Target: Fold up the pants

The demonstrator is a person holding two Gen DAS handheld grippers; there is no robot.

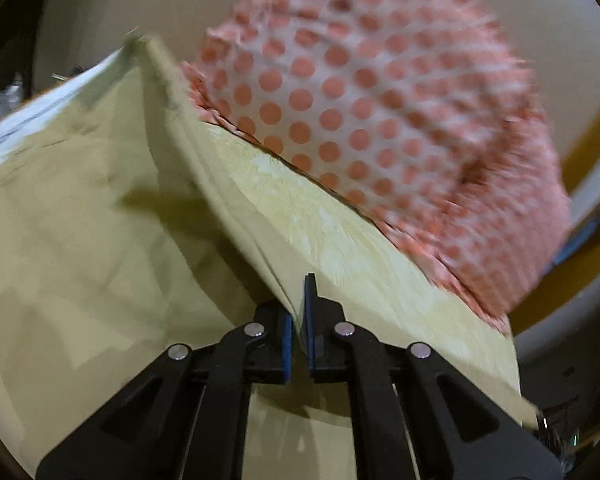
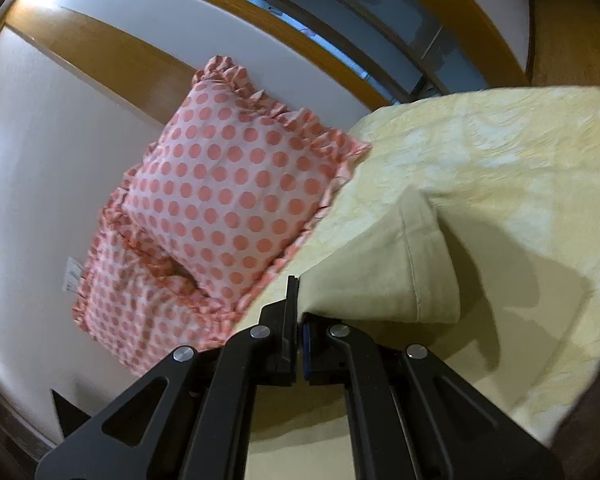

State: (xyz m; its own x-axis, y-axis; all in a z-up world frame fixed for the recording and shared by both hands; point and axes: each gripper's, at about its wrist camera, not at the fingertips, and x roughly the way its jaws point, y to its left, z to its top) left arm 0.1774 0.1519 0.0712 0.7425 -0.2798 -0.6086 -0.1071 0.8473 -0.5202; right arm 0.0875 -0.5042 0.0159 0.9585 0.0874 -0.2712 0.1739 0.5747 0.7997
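Pants (image 1: pixel 100 208), pale khaki, hang lifted above the yellow bedspread (image 1: pixel 340 232), a taut edge running up from the left gripper (image 1: pixel 299 312), whose jaws are clamped on the cloth. The right gripper (image 2: pixel 300 312) pinches a hemmed corner of the same pants (image 2: pixel 396 276). Beyond the bedspread's edge lie polka-dot pillows (image 2: pixel 228 196), blurred in the left view; the pants' lower part is cut off.

Right claw pinching a corner of pale khaki pants

The black right claw (image 2: pixel 300 312) grips the hemmed corner of the pale khaki cotton pants (image 2: pixel 384 280) above a yellow textured bedspread (image 2: pixel 520 160); two pink polka-dot ruffled pillows (image 2: pixel 228 192) lean against the white wall (image 2: pixel 40 160).
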